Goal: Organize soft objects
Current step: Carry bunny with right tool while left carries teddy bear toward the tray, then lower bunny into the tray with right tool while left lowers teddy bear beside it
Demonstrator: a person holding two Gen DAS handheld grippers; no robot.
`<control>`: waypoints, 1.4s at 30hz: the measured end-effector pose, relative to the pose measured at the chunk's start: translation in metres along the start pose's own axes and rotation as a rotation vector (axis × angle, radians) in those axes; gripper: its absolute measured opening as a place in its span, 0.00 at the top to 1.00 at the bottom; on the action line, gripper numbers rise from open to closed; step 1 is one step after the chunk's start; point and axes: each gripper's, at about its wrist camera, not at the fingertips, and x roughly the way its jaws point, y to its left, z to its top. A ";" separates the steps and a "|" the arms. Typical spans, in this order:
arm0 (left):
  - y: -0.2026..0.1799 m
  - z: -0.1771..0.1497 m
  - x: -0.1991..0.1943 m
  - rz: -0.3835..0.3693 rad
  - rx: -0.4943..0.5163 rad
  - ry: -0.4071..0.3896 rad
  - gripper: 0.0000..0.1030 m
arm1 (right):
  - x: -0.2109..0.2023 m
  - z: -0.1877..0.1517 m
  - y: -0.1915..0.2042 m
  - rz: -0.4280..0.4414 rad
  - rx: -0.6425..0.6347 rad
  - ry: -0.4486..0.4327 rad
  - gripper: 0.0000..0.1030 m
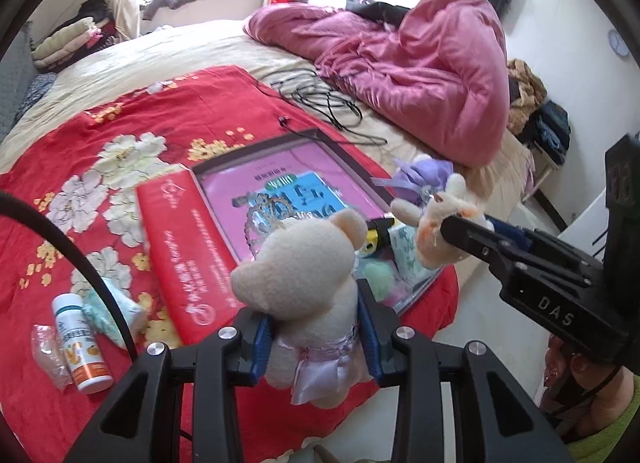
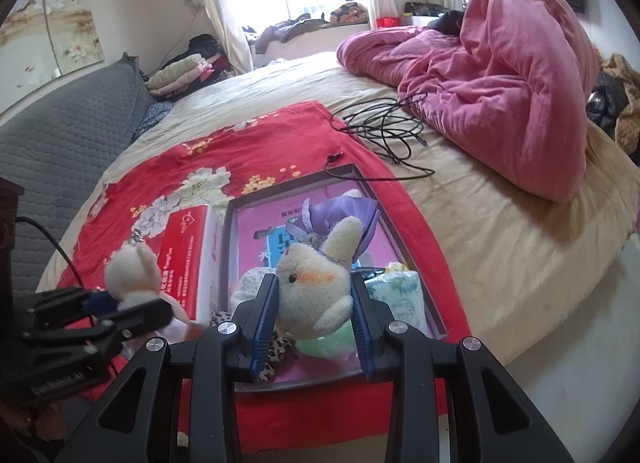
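Currently over the near corner of a bed (image 2: 500, 223), above a red floral cloth (image 1: 100, 167) whose near edge hangs down the bed side. Open tray (image 2: 404, 231) lying on the cloth near that corner, dark rim raised all round, red box (image 1: 188, 247) touching its left rim. Tray floor partly free at the far end; near end crowded with a purple wrapped bundle (image 2: 340, 215), a tissue pack (image 2: 400, 295), a green soft ball (image 2: 324, 343) and a leopard-print piece (image 2: 276, 347). Loose black cable (image 2: 384, 131) just beyond the tray's far rim. Pink quilt (image 2: 500, 75) heaped well apart at the far right, bare sheet between. White bottle (image 1: 82, 343) and small packets on the cloth at the left, clear of the tray.

Left tongs (image 1: 316, 337) clenched on a cream teddy bear (image 1: 308, 267) in a pale satin skirt, blue pads pressing its waist, head upward, held above the box's near end. Right tongs (image 2: 316, 315) clenched on a cream plush rabbit (image 2: 316, 287), pads against both flanks, ear pointing up, held over the tray's near end above the green ball. Both toys off the bed, side by side, apart.
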 end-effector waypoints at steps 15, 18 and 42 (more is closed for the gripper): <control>-0.022 -0.003 0.063 -0.013 0.028 0.102 0.63 | 0.019 -0.004 -0.020 0.011 0.031 0.033 0.65; -0.021 -0.002 0.070 -0.003 0.035 0.109 0.63 | 0.023 -0.004 -0.022 0.013 0.032 0.042 0.65; 0.000 0.012 0.106 0.030 0.008 0.139 0.63 | 0.055 0.000 -0.022 0.026 0.022 0.083 0.65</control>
